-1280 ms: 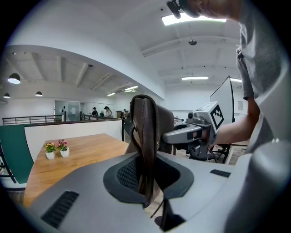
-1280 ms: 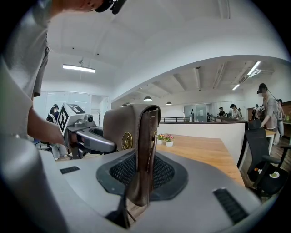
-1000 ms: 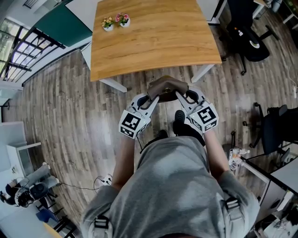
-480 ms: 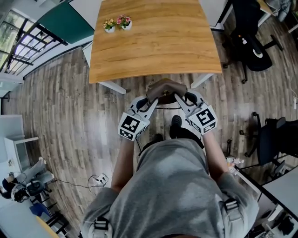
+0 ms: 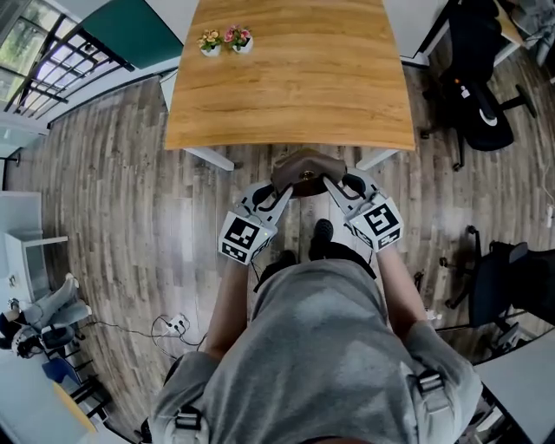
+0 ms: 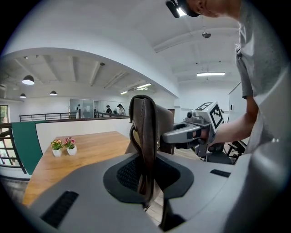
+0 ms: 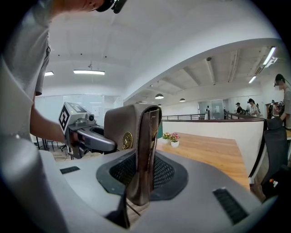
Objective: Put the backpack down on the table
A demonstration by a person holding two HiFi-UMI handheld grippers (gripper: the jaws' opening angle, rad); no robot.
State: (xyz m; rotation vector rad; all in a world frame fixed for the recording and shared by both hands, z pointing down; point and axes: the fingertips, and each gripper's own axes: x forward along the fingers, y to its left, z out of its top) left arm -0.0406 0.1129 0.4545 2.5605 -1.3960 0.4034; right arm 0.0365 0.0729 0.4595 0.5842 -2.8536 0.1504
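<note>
Backpack (image 5: 305, 167), pinched on either side by left gripper (image 5: 280, 186) and right gripper (image 5: 335, 183), apparently to stay upright, hangs just short of the table (image 5: 286, 87).

Grey-brown plank floor (image 5: 104, 199), light wooden worktop (image 5: 295, 95) with two small flower pots (image 5: 211, 43) near far edge. Black office chair (image 5: 477, 87) at right, green panel (image 5: 143, 26) and dark railing (image 5: 61, 61) upper left. White ceiling, round lamps (image 6: 28, 80) lit.

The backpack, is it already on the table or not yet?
Not yet. The left gripper and right gripper clamp the backpack above the floor, short of the wooden table.
</note>
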